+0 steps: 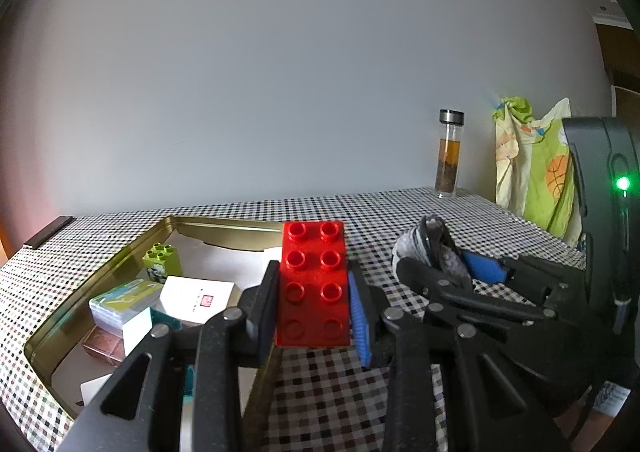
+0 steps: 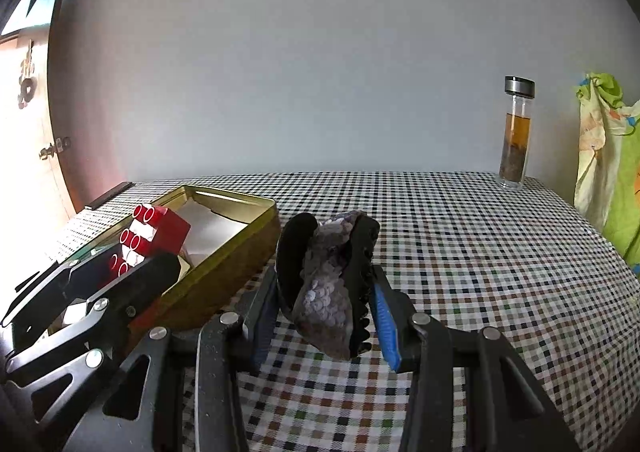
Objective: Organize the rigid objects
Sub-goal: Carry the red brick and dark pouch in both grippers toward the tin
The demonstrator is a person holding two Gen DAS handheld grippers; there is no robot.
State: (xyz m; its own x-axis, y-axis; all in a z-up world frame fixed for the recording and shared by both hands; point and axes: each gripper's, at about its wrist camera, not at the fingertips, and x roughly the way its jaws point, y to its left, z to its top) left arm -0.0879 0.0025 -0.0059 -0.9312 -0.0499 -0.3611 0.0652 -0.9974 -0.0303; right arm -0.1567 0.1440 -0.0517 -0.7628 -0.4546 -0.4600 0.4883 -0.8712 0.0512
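Red brick [image 1: 314,284] in left tongs [image 1: 314,308], sequinned hair claw [image 2: 334,284] in right tongs [image 2: 320,316], beside tin [image 2: 240,244].

Black linkage left gripper [image 1: 312,304], silver rivets, blue ribbed fingers [image 1: 359,320], green light

No words or numbers clear enough to read anywhere. Only a small red square mark with tiny blurred print on the white box [image 1: 198,298] in the gold tin [image 1: 224,223]. Also a drawn orange basketball on the green bag [image 1: 538,168], without letters.
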